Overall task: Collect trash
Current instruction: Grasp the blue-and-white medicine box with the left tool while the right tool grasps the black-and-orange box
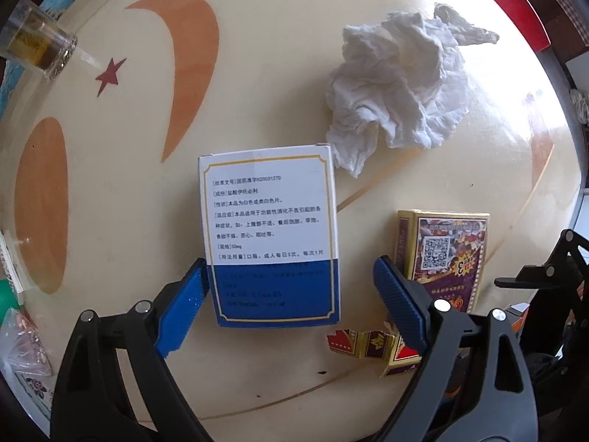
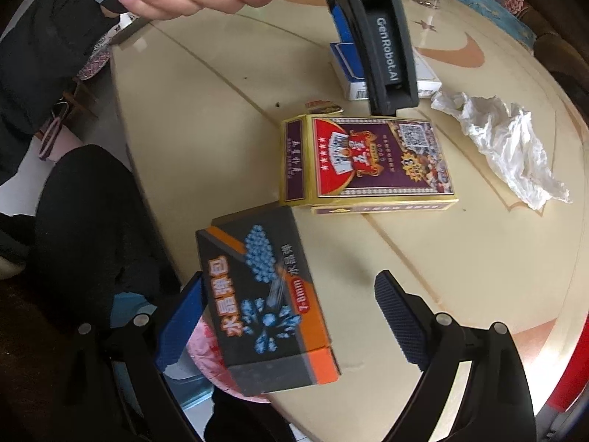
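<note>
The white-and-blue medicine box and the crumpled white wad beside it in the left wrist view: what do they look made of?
The white-and-blue medicine box looks like thin printed cardboard: flat faces, crisp folded edges, slight sheen. The crumpled white wad looks like soft tissue paper: matte, with fine irregular creases, though thin cloth cannot be ruled out.

The worktop is glossy cream with orange crescents, a dark red star and thin gold lines. The medicine box is white over deep blue, gold-bordered, with small printed text. The tissue is plain white. The card box — red, purple and gold. The pellet box — dark grey with orange bands and blue beads. The fingers are blue.
</note>
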### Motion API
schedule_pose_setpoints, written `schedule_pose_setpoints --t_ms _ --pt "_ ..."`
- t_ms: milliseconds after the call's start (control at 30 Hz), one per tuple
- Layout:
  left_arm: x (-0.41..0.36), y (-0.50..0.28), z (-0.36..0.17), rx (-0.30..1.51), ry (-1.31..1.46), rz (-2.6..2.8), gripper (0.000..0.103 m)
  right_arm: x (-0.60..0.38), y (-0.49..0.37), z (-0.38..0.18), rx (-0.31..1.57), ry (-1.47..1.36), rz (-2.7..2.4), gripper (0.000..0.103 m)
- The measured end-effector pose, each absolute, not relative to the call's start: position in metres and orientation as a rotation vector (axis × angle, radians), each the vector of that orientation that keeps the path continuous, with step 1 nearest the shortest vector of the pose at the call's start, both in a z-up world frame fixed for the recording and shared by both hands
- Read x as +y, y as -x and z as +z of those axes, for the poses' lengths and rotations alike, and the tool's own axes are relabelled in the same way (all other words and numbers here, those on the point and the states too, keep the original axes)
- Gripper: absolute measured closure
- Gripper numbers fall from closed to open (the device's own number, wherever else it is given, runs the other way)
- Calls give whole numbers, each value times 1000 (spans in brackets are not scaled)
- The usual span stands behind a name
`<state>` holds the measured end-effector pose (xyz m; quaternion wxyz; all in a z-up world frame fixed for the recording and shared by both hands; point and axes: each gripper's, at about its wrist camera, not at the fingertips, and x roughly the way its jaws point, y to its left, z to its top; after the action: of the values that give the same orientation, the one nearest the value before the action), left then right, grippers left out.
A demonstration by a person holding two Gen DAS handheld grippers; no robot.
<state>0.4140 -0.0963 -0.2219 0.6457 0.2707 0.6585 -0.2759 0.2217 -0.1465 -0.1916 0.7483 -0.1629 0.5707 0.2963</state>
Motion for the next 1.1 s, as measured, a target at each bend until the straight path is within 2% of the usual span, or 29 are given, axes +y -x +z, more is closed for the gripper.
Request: schedule_pose_setpoints --t_ms 100,233,367,433,600,667,1100 --pt "-95 -420 -226 1492 -614 -628 16 -145 -220 -190 1225 382 648 17" --pt "-94 -427 -230 1482 -606 -629 16 -138 -215 -193 1213 398 631 26" --pt "-97 -425 -230 1471 -601 -621 16 -135 -217 -191 1188 382 564 51" --pt "-96 -427 -231 1470 -593 -615 18 -135 -218 -191 1192 366 544 51" --pt "-103 -424 -223 1461 -583 -607 38 -137 -216 -192 1195 347 490 51" --pt "-106 -422 -221 1463 -578 -602 42 -141 -213 -191 1197 323 466 51" --pt "-97 -413 -198 1419 -519 -537 42 -170 -201 -163 1174 231 363 51"
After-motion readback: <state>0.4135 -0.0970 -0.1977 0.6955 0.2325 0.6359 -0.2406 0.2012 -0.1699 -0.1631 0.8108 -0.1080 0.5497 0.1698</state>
